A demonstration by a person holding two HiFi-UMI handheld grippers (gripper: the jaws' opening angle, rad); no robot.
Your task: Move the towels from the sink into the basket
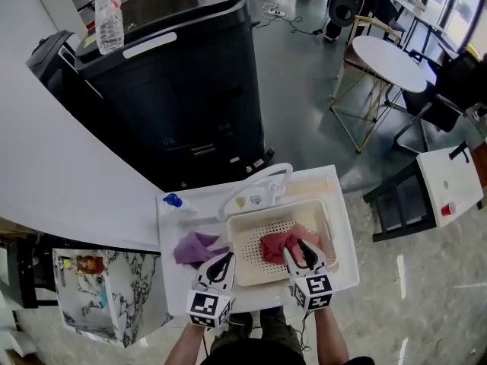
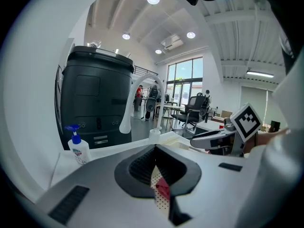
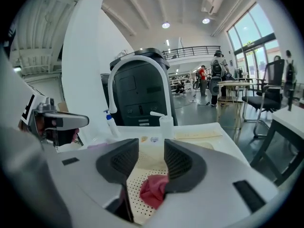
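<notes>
Head view: the purple towel (image 1: 195,248) is lying outside the basket (image 1: 237,238), just left of the left gripper (image 1: 222,262), which is nearer it than the right gripper (image 1: 302,254).

Left gripper view: its jaws are meeting on nothing.

Right gripper view: its jaws are standing apart, gripping nothing, above the red towel (image 3: 153,192), which is resting in the basket.

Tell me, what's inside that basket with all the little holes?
A crumpled red towel lies inside the basket. The open right claw covers part of it, so anything under the towel or the claw is hidden. The purple towel sits outside, to the left.
</notes>
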